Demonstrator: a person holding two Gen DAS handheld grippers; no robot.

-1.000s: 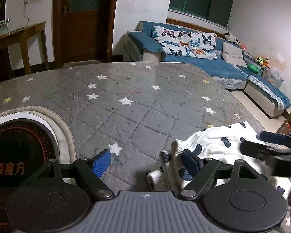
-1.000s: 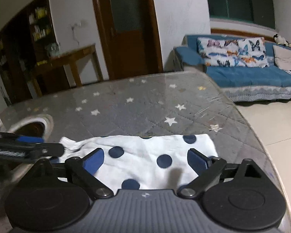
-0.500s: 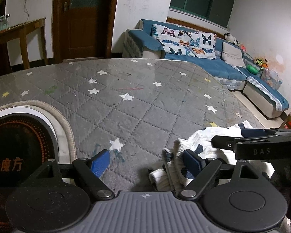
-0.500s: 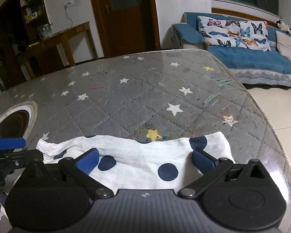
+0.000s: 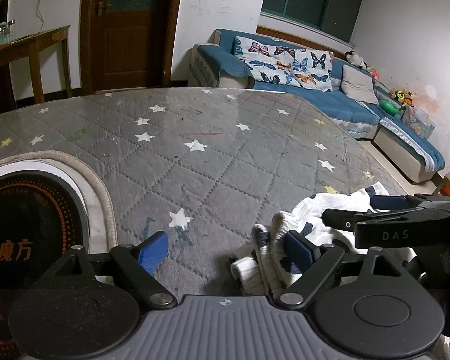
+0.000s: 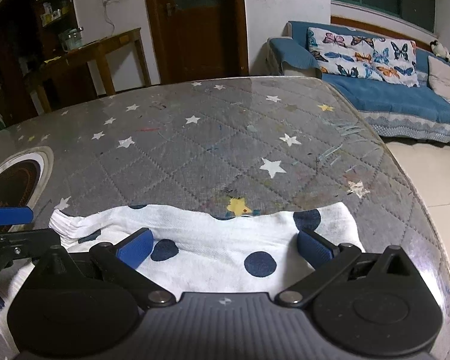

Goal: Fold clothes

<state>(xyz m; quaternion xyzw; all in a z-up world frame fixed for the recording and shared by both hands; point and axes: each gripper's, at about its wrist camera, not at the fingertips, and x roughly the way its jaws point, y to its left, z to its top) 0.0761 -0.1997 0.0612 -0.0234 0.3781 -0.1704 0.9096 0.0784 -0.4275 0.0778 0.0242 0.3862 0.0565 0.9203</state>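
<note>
**Both grippers spread wide over the spotted garment**

Biggest thing out there: the grey quilted table cover (image 6: 213, 156), dotted with white and yellow stars, filling the middle of both views. Beyond it at two o'clock sits the blue sofa (image 5: 339, 102) with its butterfly cushions (image 6: 363, 54), and at twelve o'clock the brown door (image 6: 201, 21). A wooden side table (image 5: 36, 48) stands at ten o'clock in the left wrist view.

Down on the cover, at eight o'clock in the left view, there's a round dark disc (image 5: 24, 216) with an orange dotted ring and a pale rim.

Now the white garment with navy dots (image 6: 225, 252): it lies flat at the near edge of the cover, stretching from eight o'clock to four o'clock in the right wrist view, its ribbed end bunched up at the left.

The right gripper (image 6: 225, 246) hangs just over it, jaws spread wide, nothing pinched, cloth showing between the blue pads.

The left gripper (image 5: 226, 249) is spread too, jaws opening a touch; its right-hand pad sits against the bunched ribbed cloth, the other over bare cover.
</note>
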